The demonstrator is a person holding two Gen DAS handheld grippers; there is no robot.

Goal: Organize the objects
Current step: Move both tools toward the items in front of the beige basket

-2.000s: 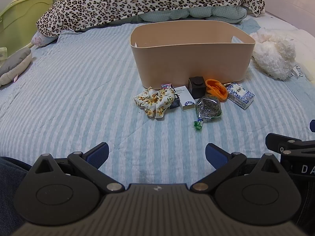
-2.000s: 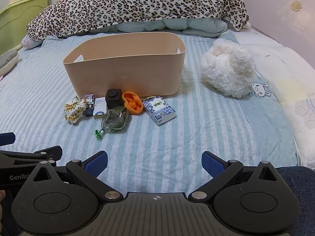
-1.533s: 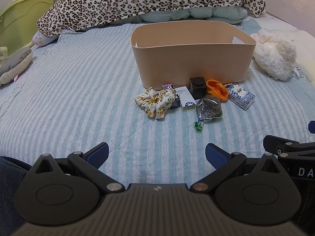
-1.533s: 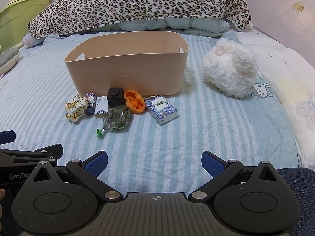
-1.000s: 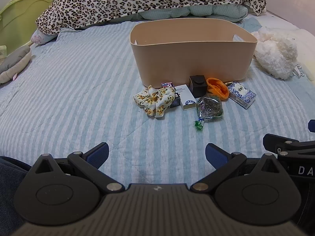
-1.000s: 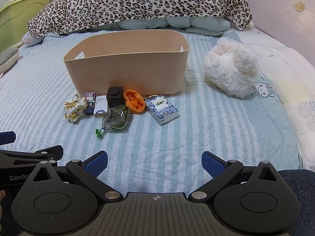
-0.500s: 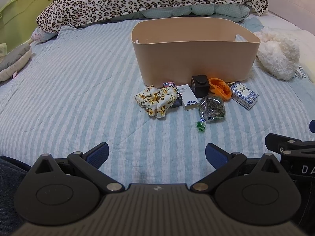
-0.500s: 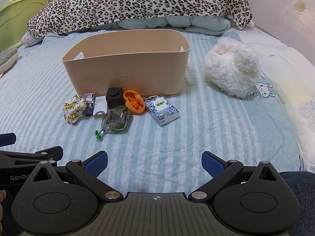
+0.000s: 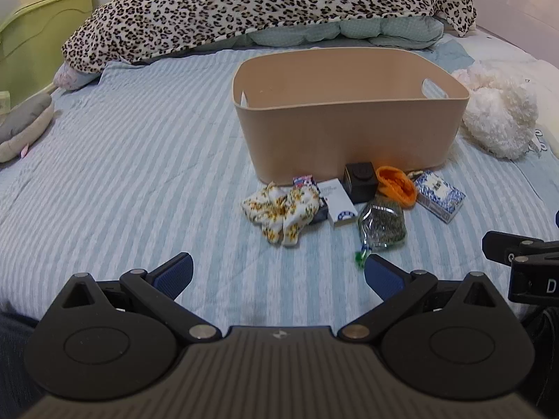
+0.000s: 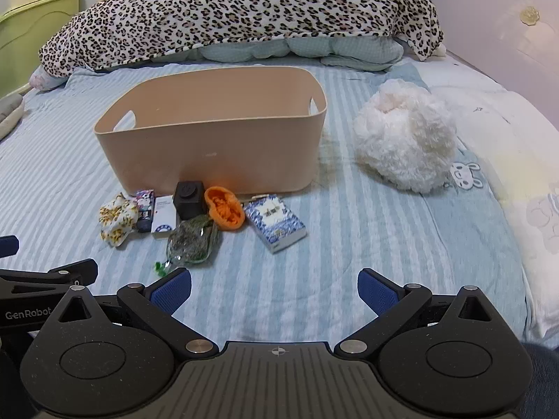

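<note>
A beige plastic bin (image 9: 349, 132) (image 10: 216, 146) stands on the striped bed. In front of it lie a floral scrunchie (image 9: 279, 209) (image 10: 117, 218), a small colourful packet (image 10: 145, 207), a white box (image 9: 339, 202) (image 10: 163, 218), a black cube (image 9: 360, 181) (image 10: 189, 199), an orange pouch (image 9: 396, 185) (image 10: 223, 207), a clear bag of dark bits (image 9: 382, 225) (image 10: 190, 241) and a blue-white patterned box (image 9: 440, 195) (image 10: 276, 225). My left gripper (image 9: 277, 272) is open and empty, short of the scrunchie. My right gripper (image 10: 274, 286) is open and empty, short of the patterned box.
A white fluffy toy (image 9: 499, 122) (image 10: 405, 143) lies right of the bin. A leopard-print duvet (image 9: 265, 3) (image 10: 237, 14) is heaped at the back. A grey plush (image 9: 24, 129) lies far left. A green bed frame (image 9: 38, 28) stands at the left.
Both grippers have moved forward toward the bin and the objects, which look larger and nearer. Both stay open and empty.
</note>
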